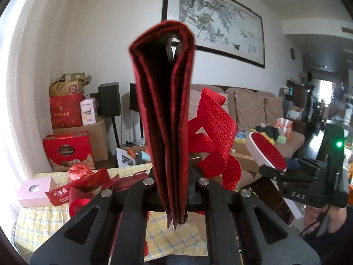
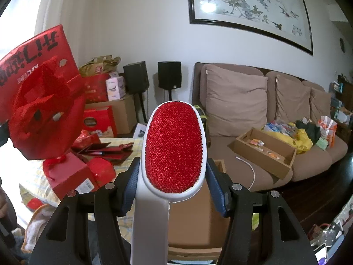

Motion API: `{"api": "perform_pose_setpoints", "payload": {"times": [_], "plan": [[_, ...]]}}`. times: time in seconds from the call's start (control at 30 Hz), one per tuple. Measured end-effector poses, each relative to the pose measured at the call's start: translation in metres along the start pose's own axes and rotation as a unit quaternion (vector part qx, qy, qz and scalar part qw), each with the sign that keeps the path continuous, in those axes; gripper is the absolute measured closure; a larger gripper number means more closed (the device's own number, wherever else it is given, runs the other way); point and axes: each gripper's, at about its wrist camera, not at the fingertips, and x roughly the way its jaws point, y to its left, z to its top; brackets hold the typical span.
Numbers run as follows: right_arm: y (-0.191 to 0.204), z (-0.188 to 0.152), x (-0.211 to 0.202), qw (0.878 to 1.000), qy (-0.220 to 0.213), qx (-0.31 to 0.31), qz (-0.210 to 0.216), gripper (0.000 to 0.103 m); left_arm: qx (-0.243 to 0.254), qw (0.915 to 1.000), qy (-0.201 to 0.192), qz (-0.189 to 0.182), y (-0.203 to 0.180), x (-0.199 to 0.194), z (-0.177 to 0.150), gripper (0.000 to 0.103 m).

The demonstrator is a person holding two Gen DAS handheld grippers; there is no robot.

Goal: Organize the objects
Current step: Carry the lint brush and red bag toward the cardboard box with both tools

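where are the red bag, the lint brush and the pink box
red bag (image 1: 163,119), left wrist view, on its folded edge above the jaws
lint brush (image 2: 174,148), right wrist view, on the red bristle pad
pink box (image 1: 36,191), left wrist view, on its front face

Both grippers are matte black with triangular cut-outs and round silver screws. The right gripper (image 2: 174,190) has ribbed blue pads (image 2: 217,190); seen from the left gripper (image 1: 174,196), its body shows white "DAS" lettering and a green light.
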Motion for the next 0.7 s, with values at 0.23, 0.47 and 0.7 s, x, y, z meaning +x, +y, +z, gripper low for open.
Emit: {"api": "perform_pose_setpoints", "payload": {"times": [0.23,0.47,0.7], "plan": [[-0.014,0.001,0.001,1.0,0.009,0.025,-0.013,0.045,0.002,0.9997,-0.005,-0.022,-0.017,0.008,0.005,0.094],[-0.031,-0.002,0.002,0.998,0.017,0.045,-0.029,0.045,0.008,0.9991,-0.006,-0.042,-0.043,0.021,0.013,0.094],[-0.047,-0.001,-0.006,0.998,0.013,0.059,-0.036,0.045,0.018,0.999,0.014,-0.039,-0.062,0.043,0.007,0.094]]}}
